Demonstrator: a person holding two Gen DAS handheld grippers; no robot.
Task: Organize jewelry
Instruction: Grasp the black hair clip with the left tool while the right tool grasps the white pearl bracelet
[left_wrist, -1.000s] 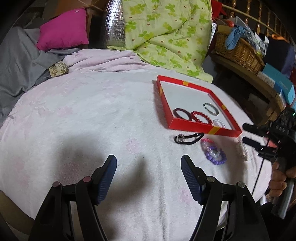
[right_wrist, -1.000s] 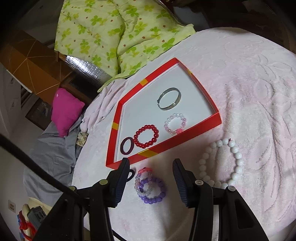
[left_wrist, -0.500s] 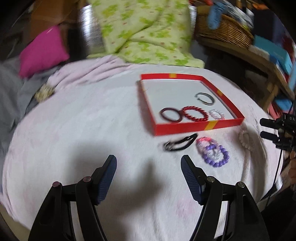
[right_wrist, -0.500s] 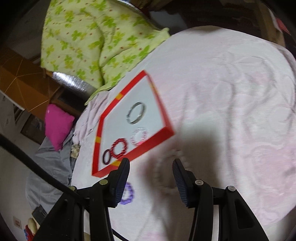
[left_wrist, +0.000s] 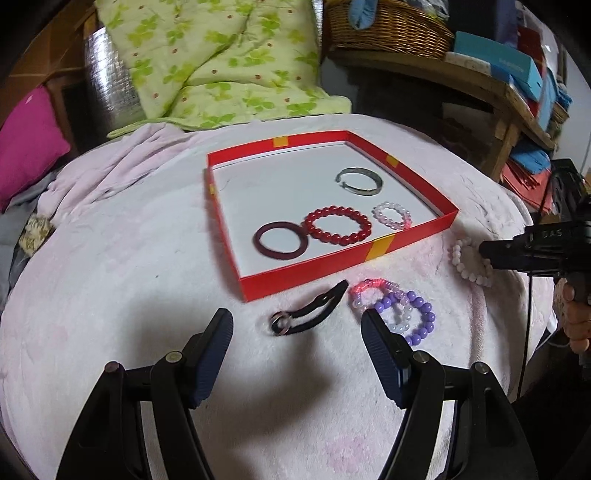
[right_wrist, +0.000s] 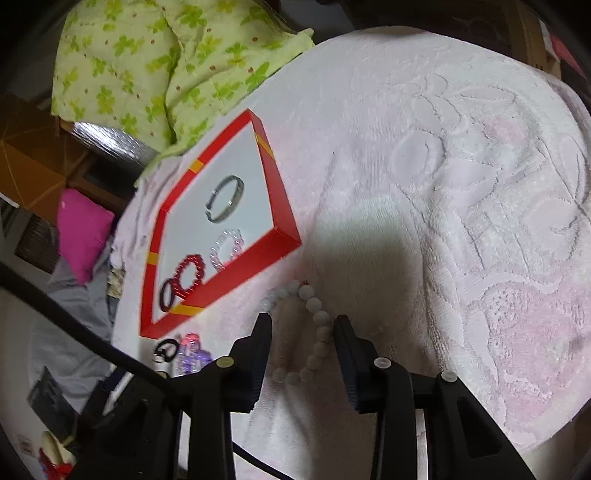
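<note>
Four bracelets already in red tray (left_wrist: 413, 236); four pieces left beside its near edge — right gripper (right_wrist: 301, 325) closing around white bead bracelet (right_wrist: 317, 332), not yet pinching; left gripper (left_wrist: 297, 325) open, empty.

We have the left gripper (left_wrist: 297, 325) angled down over the cloth, jaws wide, nothing between them. Right gripper (right_wrist: 301, 330) also angled down; its jaws have just been closing, white bead bracelet (right_wrist: 314, 328) sits between them, pads not clearly pressing it. Our right hand (left_wrist: 576, 314) grips that tool's handle at the left view's edge.
</note>
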